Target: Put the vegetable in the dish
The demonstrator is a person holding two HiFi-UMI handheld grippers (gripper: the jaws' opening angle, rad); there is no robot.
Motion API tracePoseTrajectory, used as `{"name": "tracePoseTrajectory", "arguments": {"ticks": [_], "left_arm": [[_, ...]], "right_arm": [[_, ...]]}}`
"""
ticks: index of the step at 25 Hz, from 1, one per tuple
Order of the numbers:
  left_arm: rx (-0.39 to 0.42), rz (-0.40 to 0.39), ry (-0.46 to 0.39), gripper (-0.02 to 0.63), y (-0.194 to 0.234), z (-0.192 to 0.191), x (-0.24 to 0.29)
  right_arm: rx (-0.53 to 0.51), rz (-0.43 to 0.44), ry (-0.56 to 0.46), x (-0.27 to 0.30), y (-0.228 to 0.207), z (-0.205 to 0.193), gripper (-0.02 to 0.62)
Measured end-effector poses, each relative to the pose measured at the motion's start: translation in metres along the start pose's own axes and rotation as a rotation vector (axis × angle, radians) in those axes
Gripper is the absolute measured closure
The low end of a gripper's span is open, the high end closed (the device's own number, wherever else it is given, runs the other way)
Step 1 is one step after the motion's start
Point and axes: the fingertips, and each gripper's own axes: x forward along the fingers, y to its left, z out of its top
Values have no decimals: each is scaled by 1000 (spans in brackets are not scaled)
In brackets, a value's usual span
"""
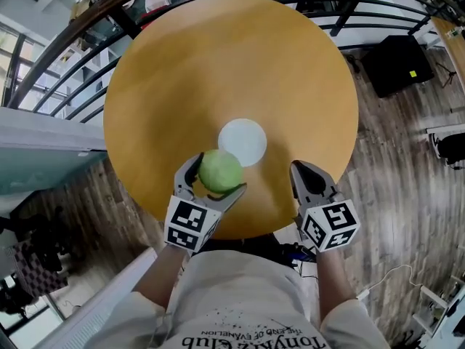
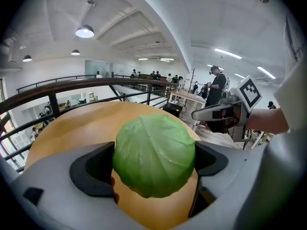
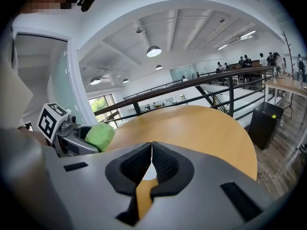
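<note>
- The left claw [image 1: 216, 177] [image 2: 153, 163] pinches a round green cabbage [image 1: 219, 171] [image 2: 154, 155] between its two dark pads, one on each side of the head.
- The cabbage sits over the near part of the round wooden tabletop [image 1: 232, 71]; in the left gripper view, bare wood shows beneath it.
- In the head view the cabbage overlaps the near-left rim of the white dish [image 1: 244, 139], which lies empty near the tabletop's middle.
- The right claw [image 1: 310, 177] [image 3: 151, 163] is pressed together with nothing in it, held over the tabletop's near edge to the right of the dish.
- A dark railing [image 1: 87, 46] curves behind the tabletop, above a plank floor [image 1: 392, 144].
</note>
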Motion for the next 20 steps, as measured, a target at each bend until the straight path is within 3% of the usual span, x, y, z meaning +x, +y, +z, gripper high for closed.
{"name": "tracePoseTrajectory", "arguments": {"ticks": [20], "left_arm": [[18,-12,174,120,31,-38,103]], "right_arm": [[44,24,67,58,-40,-30,569]]}}
